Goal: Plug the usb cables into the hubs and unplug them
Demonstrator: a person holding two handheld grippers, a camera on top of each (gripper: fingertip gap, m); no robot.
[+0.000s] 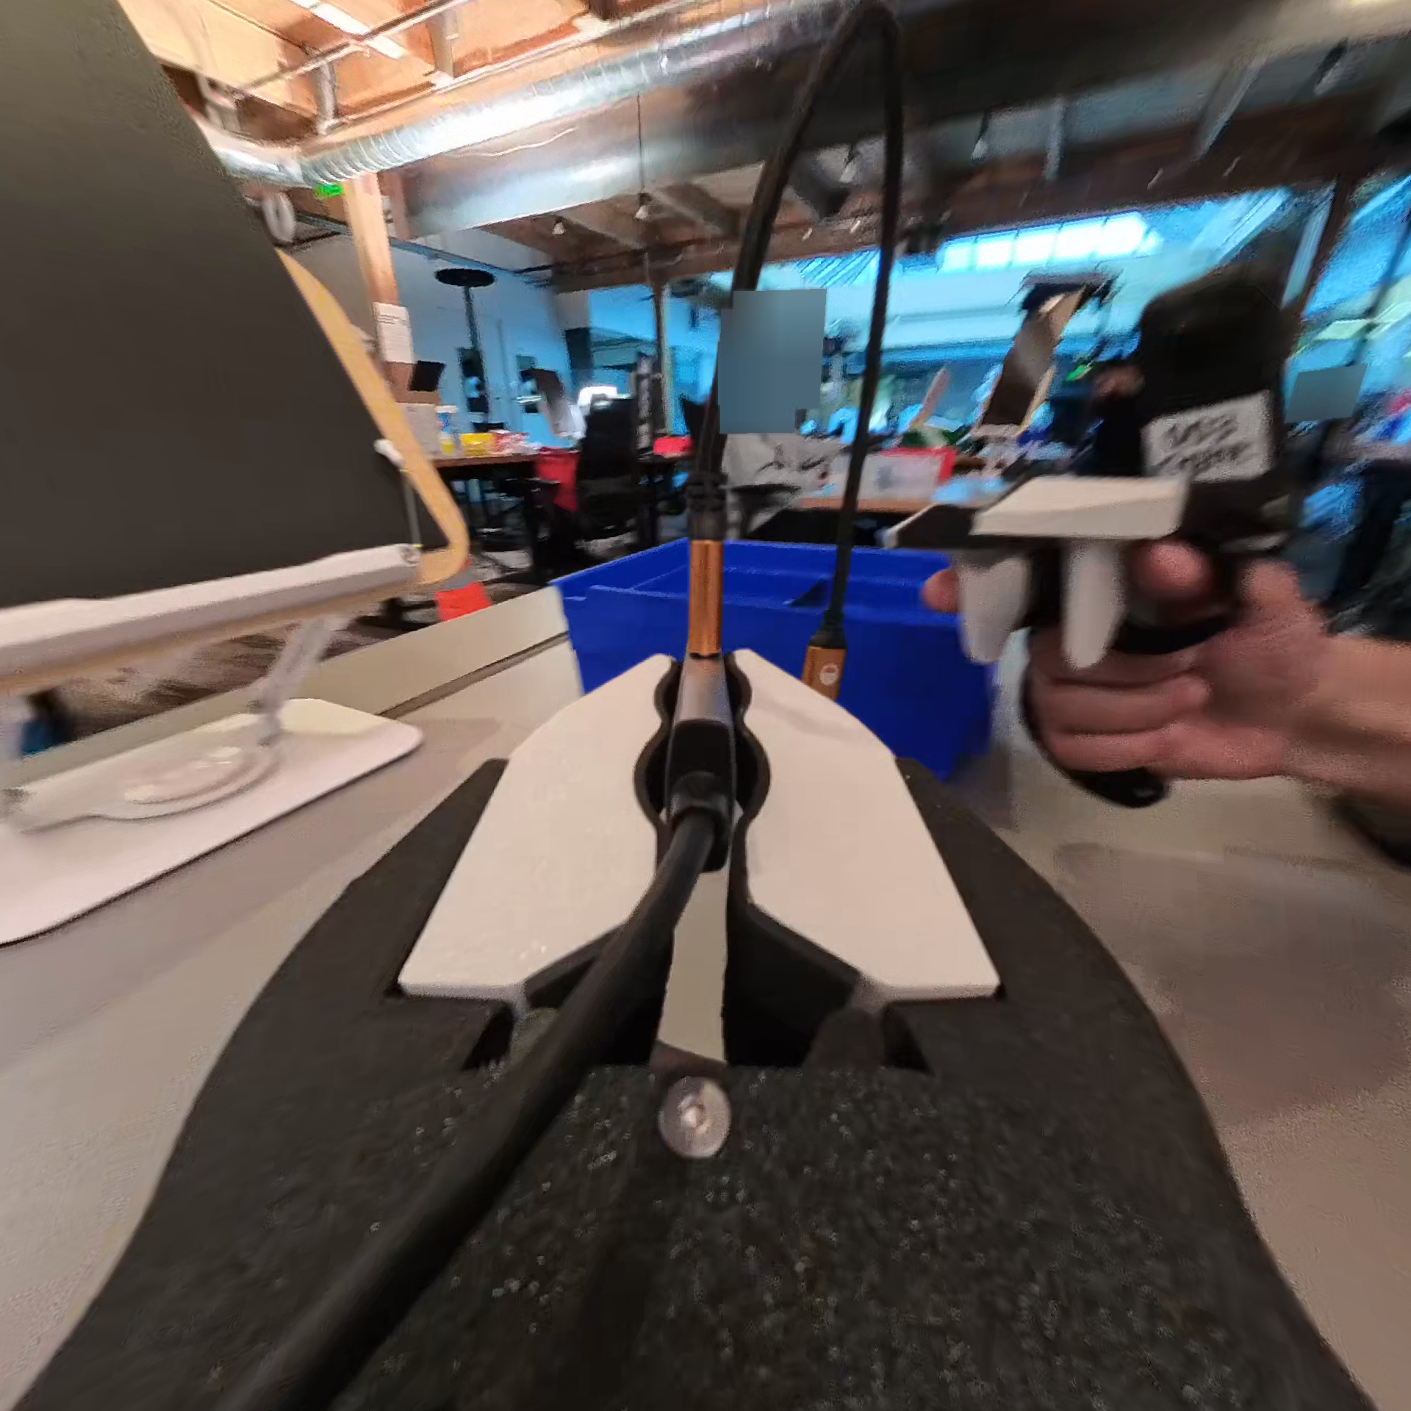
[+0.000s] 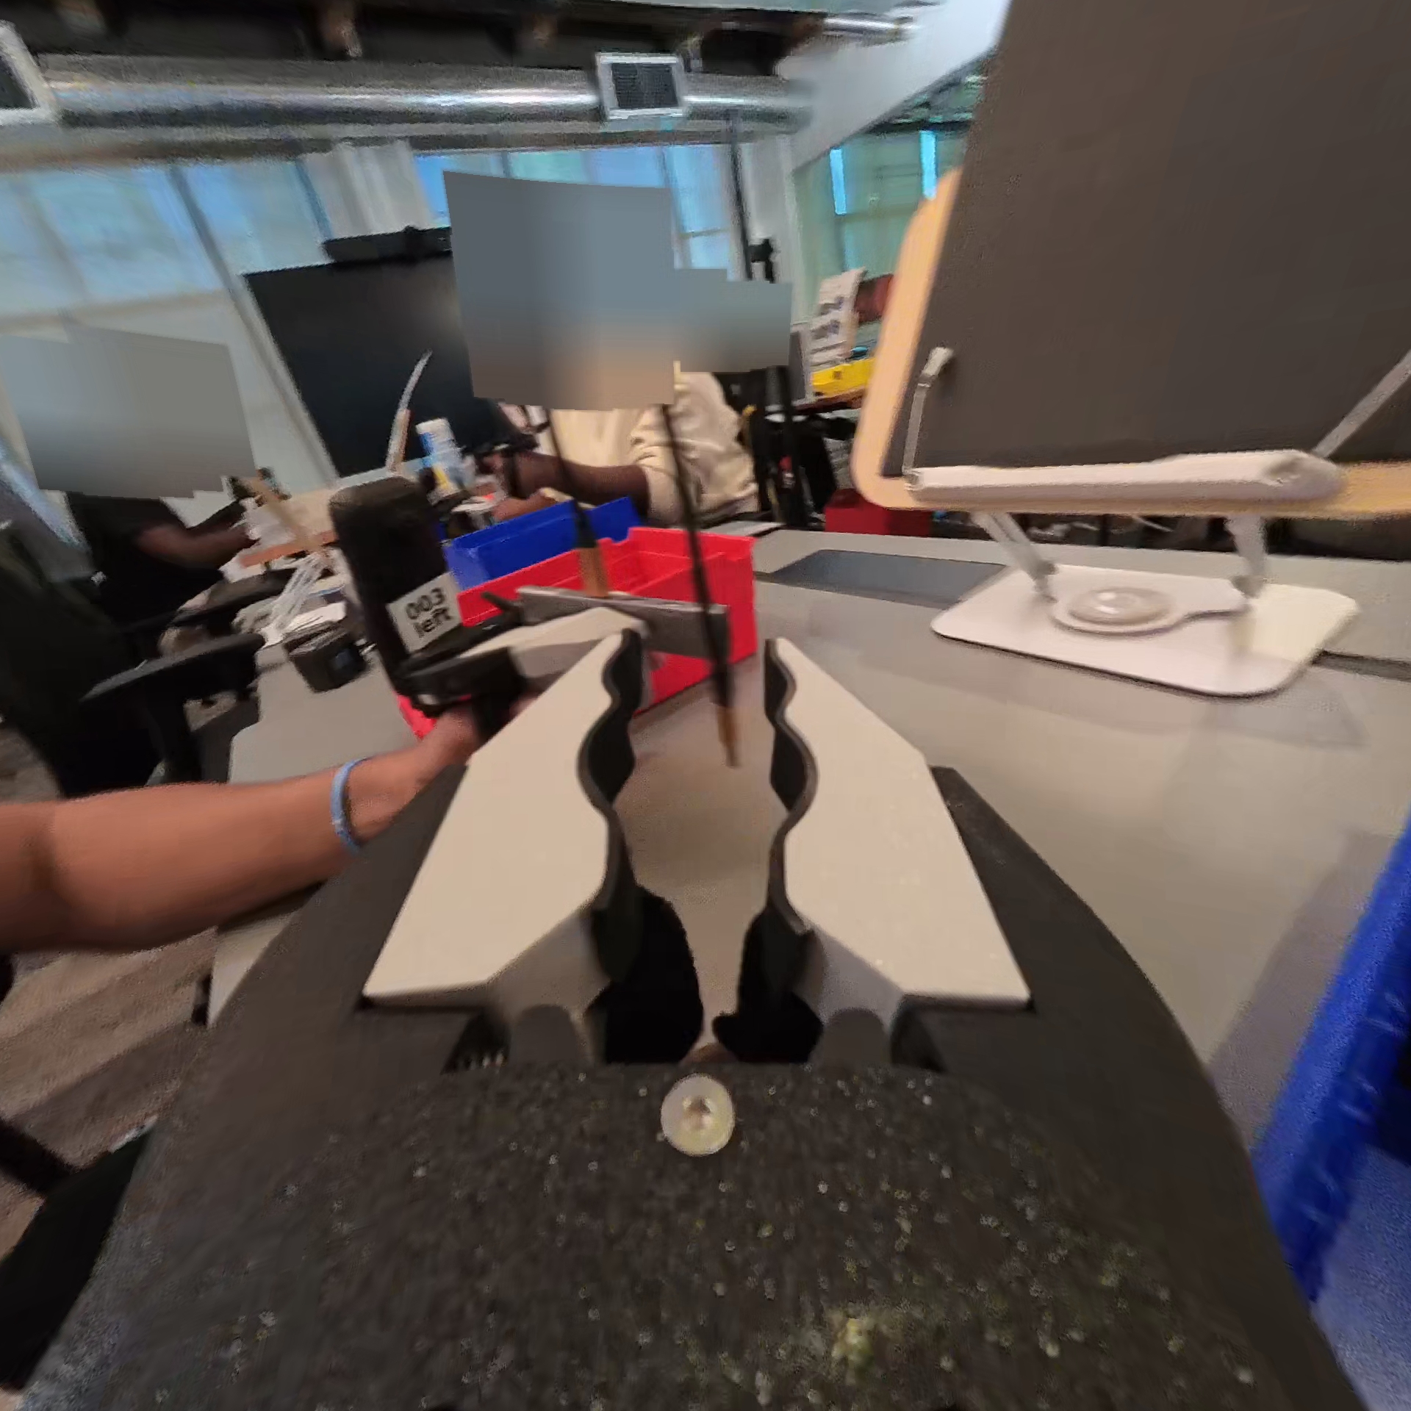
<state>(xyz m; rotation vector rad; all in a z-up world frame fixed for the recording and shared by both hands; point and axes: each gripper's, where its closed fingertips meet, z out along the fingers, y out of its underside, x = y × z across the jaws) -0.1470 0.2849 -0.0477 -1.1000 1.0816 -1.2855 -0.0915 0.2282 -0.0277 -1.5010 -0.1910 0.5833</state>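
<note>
Your left gripper (image 1: 702, 687) is level over the grey table (image 1: 1222, 954), its 2 fingers clamped on a black cable (image 1: 763, 229) at its copper-ringed connector. The cable loops overhead, and its other plug (image 2: 729, 721) hangs just ahead of your right gripper (image 2: 699, 672), whose fingers are spread wide and hold nothing.

The cable (image 1: 771, 198) looks like smooth black rubber with a glossy copper-coloured metal plug sleeve (image 1: 704, 595); the bin (image 1: 901, 657) is shiny blue plastic (desk (image 1: 1222, 954) matt grey).
</note>
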